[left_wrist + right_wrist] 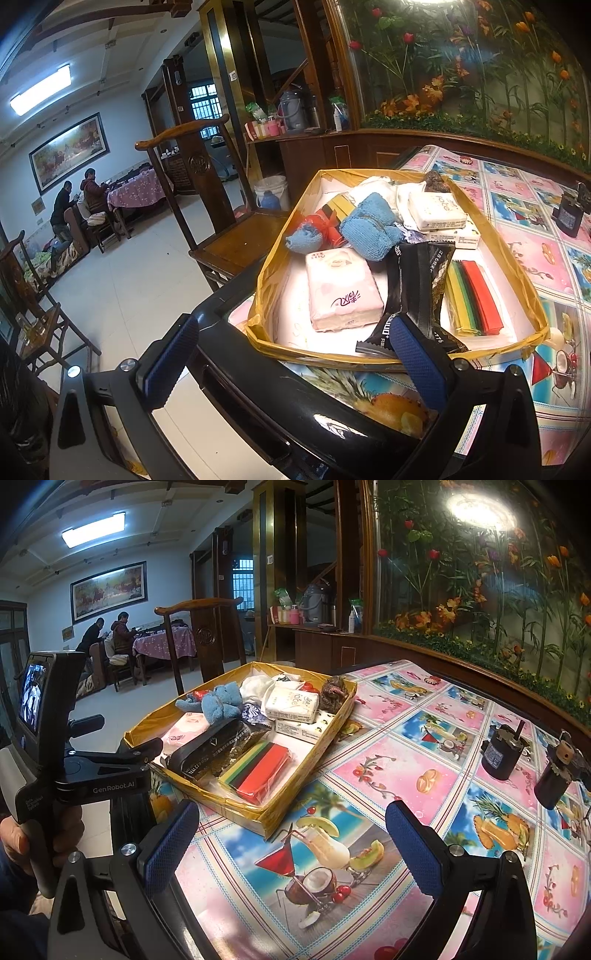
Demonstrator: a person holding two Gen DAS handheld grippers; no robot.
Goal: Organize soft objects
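Both pairs of jaws stand apart and hold nothing. Left gripper [295, 365] hovers at the near edge of the yellow tray [532, 295]; right gripper [291, 849] hangs over bare tablecloth [388, 775]. Tissue packs [341, 291], a blue towel [369, 229] and coloured cloths [474, 295] already fill the tray, so little seems left. Two dark motors [502, 753] stand well apart, and a wooden chair [236, 240] stands beside the table.

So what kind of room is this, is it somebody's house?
Most likely yes, a home's living and dining room. There's a wooden chair, a table with a fruit-print cloth, a big painting on the wall, and people sitting at another table.
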